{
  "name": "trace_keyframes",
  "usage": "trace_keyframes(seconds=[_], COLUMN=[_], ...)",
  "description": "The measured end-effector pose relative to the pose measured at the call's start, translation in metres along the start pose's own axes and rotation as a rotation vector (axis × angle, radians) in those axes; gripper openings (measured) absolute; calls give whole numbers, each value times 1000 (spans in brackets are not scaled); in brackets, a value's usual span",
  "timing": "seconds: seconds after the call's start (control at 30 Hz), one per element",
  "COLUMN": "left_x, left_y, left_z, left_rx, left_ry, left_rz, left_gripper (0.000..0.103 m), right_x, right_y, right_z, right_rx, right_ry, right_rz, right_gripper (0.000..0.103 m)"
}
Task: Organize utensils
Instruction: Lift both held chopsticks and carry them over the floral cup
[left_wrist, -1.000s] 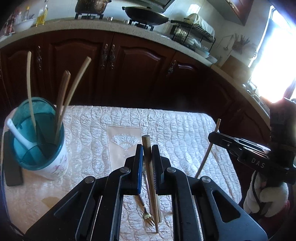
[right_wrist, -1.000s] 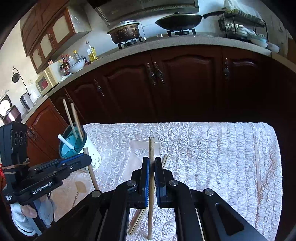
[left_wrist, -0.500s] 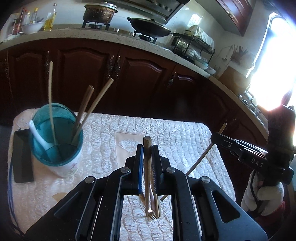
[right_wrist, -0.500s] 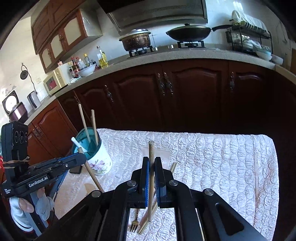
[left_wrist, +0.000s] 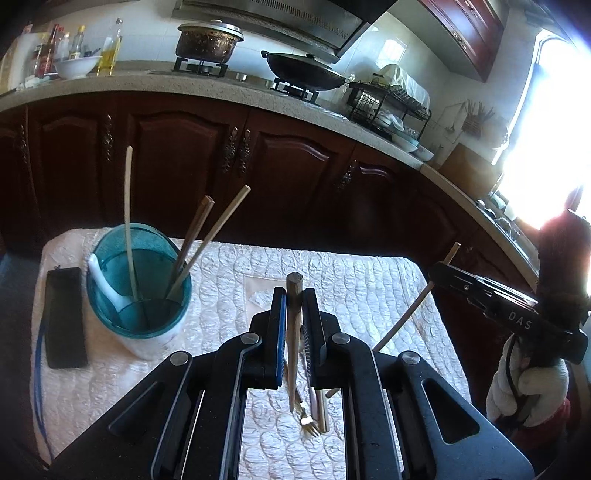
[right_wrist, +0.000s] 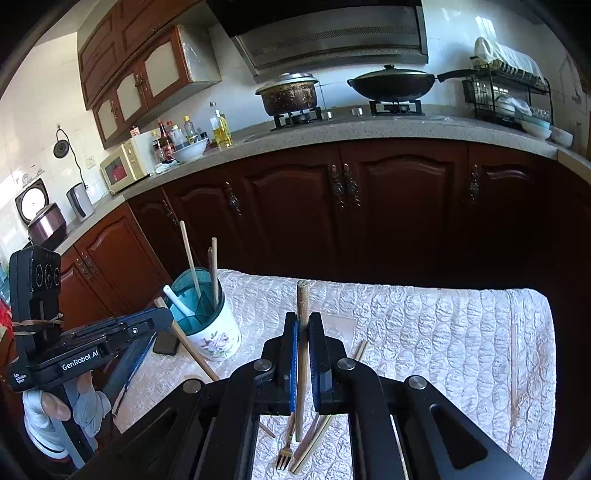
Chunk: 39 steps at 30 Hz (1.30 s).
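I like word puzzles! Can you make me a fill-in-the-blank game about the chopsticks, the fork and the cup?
1. Each gripper, left and right, is shut on one ____.
2. The fork lies on the quilted ____.
3. The cup has a ____ inside.
4. The white spoon stands in the ____.

Missing words: chopstick; cloth; teal; cup

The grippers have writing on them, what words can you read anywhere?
"GenRobot.AI": white print on the left gripper, seen in the right wrist view.
"DAS": on the right gripper, seen in the left wrist view.
Small white print beside "GenRobot.AI": too small to read.
Bottles on the counter: labels too blurred.
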<state>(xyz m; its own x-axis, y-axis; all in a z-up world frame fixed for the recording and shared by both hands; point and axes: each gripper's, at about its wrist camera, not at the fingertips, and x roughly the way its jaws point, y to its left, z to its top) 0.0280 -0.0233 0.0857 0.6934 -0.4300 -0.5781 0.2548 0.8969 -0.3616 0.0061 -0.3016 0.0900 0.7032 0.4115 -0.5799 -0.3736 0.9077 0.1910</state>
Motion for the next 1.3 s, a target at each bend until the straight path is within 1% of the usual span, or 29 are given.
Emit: trace_keyframes(seconds=[0.3, 0.93, 1.03, 1.17, 1.3], left_x=[-10, -40, -49, -71, -94], left_y=[8, 22, 26, 35, 48], left_z=[0, 3, 8, 20, 38], left_rx=[-4, -17, -17, -24, -24], left_ry=[-15, -58, -65, -99, -148], left_rz=[25, 64, 63, 69, 107], left_gripper=[7, 7, 7, 7, 7], right_x=[1, 12, 14, 14, 14], right_y=[10, 49, 55, 66, 77], right_z=[8, 20, 23, 32, 44], right_rx=[-16, -69, -76, -87, -85], right_ry=[-6, -1, 0, -6, -19], right_rz=[20, 88, 107, 154, 203], right_gripper=[5, 5, 5, 5, 5])
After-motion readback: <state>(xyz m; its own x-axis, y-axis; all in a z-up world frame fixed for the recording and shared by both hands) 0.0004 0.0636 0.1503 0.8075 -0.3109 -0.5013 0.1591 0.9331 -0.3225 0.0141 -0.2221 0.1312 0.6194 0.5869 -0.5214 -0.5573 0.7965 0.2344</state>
